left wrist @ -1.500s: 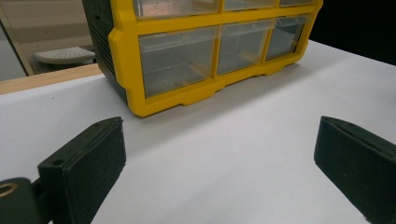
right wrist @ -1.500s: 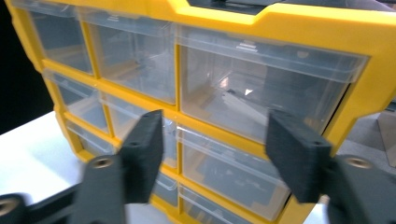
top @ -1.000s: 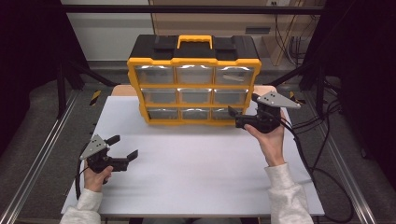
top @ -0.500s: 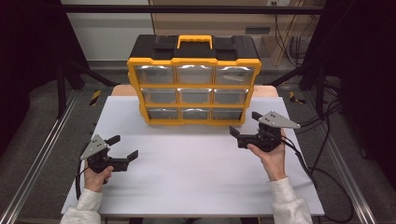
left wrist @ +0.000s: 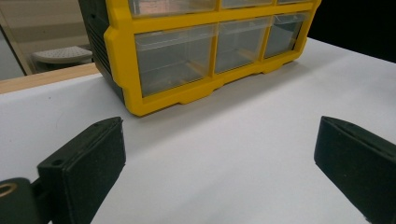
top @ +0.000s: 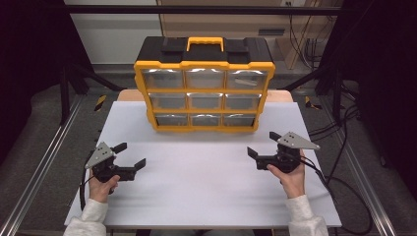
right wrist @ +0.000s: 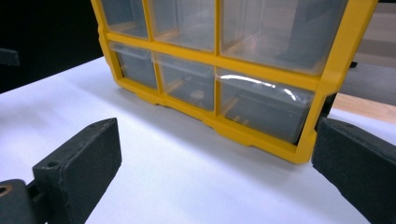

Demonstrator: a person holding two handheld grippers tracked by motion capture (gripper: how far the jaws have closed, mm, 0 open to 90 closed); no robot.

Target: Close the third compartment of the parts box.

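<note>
Organizer [top: 204,83], yellow and black with clear drawers, is standing upright at the far middle of the white tabletop [top: 206,196]. We are holding the left claw [top: 129,156] released, jaws wide apart, low near the left edge. We are holding the right claw [top: 263,144] released too, near the organizer's lower right corner, not touching it.

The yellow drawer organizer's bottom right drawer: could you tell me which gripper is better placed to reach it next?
Probably the right. The right gripper is open and points at that side of the yellow drawer organizer, and its view faces the bottom right drawer closely. The left gripper, also open, sits across the table.
</note>
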